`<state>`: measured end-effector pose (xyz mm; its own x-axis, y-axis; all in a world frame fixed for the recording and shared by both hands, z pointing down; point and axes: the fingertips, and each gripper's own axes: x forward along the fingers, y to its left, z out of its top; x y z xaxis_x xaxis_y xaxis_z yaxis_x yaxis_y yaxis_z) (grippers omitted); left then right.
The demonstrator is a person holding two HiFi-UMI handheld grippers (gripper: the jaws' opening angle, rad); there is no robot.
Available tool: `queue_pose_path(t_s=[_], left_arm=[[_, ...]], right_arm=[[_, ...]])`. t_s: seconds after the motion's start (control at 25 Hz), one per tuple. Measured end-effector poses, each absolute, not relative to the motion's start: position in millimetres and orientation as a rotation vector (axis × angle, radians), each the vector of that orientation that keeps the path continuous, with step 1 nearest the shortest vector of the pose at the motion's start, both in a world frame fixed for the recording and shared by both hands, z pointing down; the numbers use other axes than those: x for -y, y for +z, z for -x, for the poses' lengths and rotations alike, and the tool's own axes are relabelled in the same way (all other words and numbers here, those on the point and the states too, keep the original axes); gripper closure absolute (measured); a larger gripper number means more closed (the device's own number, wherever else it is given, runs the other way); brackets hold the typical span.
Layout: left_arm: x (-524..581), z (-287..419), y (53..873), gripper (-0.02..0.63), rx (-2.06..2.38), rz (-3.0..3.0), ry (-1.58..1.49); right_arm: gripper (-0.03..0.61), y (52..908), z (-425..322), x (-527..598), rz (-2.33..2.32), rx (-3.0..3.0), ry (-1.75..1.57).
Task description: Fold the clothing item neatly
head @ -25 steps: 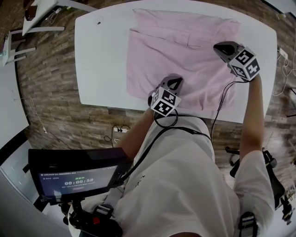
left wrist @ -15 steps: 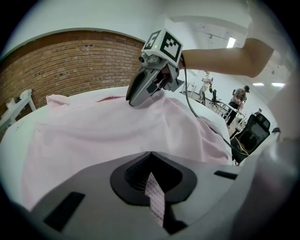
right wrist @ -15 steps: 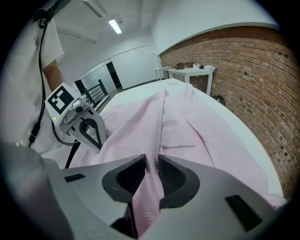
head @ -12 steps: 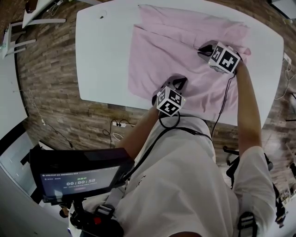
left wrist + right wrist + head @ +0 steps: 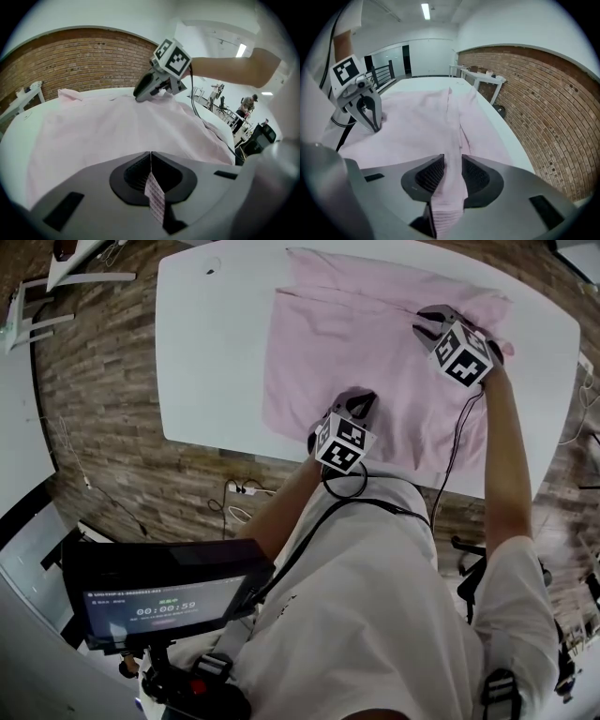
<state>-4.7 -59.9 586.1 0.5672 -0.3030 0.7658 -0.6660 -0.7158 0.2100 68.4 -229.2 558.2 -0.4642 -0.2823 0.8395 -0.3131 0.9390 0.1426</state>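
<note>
— Where's the pale pink cloth garment (image 5: 356,343)?
— Spread across the white tabletop (image 5: 211,352).
— And the fingers?
— The left gripper (image 5: 150,159) clenches a thin edge of it. The right gripper (image 5: 452,164) has just been opening, with a fold lying loose between its fingers.

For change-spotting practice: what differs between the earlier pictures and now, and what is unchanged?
The right gripper moved inward over the pink shirt, leftward in the head view; its jaws have just been opening, with a ridge of cloth between them. The left gripper stayed shut on the near hem; the shirt stayed spread on the table.
</note>
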Motion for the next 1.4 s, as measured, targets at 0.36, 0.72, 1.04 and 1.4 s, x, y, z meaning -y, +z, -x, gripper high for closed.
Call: queue_pose_path(t_s=[0.36,0.72,1.04,1.4], left_arm=[[193.4,79.4,555.6,0.611,1.098,-2.439,1.015],[243.8,123.1,582.3,0.611,1.076,-2.403,1.114],[243.1,121.5,565.8,0.611,1.158,-2.469,1.085],[151.3,131.8,515.5,0.611,0.875,-2.558,0.815]], right_arm=[[0.575,509.7,-149.5,193.7,-0.693,2.179,0.349],[0.575,577.7,-227.0,156.3,-0.959,1.968,0.527],[0.575,554.2,-283.9,153.6,-1.204,1.904,0.485],[0.575,500.3,-205.8,34.5,-1.122,2.137,0.543]])
